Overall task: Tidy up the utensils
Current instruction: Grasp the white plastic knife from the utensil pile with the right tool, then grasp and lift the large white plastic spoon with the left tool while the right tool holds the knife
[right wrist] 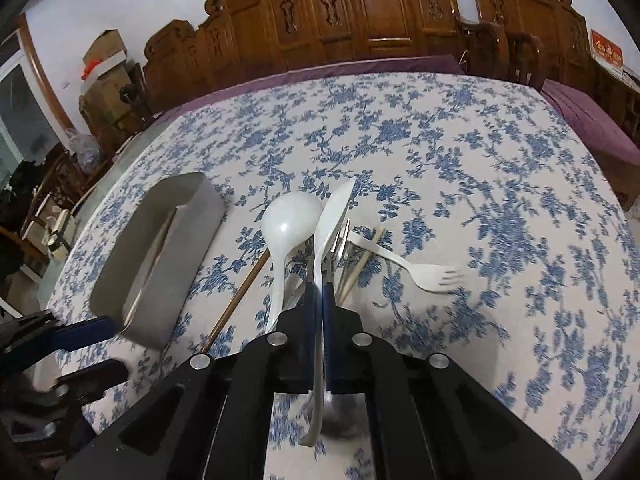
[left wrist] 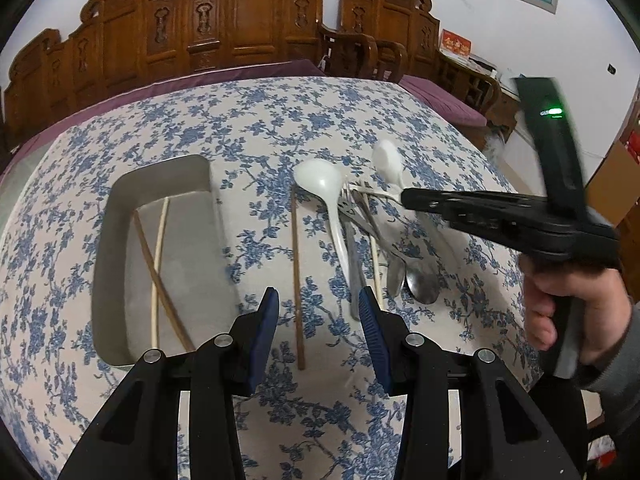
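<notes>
A grey metal tray (left wrist: 120,240) (right wrist: 192,216) sits on the left of the table and holds two chopsticks (left wrist: 158,264). To its right lies a pile of utensils: a white ladle spoon (left wrist: 320,180) (right wrist: 290,216), a brown chopstick (left wrist: 296,280), a metal fork and a metal spoon (left wrist: 422,286). My left gripper (left wrist: 320,312) is open and empty above the brown chopstick. My right gripper (right wrist: 320,280) (left wrist: 406,198) is shut on a white plastic spoon (right wrist: 334,208) (left wrist: 386,160), held above the pile. A white plastic fork (right wrist: 424,274) lies to the right.
The table has a blue floral cloth (right wrist: 460,152). Carved wooden chairs (left wrist: 240,20) stand behind the far edge. Cardboard boxes (right wrist: 104,72) sit at the back left in the right wrist view.
</notes>
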Motion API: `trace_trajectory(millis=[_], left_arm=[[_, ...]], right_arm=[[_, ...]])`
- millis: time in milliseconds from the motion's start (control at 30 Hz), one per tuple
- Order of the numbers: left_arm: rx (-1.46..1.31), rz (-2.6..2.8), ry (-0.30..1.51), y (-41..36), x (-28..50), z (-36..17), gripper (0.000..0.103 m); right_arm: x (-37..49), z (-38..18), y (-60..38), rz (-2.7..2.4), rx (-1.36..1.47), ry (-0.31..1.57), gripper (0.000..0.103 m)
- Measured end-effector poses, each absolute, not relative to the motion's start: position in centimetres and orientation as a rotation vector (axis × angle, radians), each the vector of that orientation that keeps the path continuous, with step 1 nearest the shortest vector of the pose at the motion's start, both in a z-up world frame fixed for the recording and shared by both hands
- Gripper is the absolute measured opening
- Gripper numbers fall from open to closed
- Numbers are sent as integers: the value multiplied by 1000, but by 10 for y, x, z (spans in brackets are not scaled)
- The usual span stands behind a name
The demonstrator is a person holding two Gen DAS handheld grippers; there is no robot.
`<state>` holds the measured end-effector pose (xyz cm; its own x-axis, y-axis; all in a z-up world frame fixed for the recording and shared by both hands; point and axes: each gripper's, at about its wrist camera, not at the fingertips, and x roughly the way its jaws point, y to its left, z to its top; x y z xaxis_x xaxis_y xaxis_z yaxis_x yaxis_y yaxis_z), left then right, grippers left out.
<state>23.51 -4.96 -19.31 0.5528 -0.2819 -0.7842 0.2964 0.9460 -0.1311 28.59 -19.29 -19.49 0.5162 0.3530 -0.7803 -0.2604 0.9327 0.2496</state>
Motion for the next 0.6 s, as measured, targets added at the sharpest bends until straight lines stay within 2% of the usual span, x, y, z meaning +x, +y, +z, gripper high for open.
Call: trace_trajectory(millis=[600], left_arm=[[34,-342,967,-99,289,-219,38]], right_arm=[[227,-187,-243,369,103,936,4]])
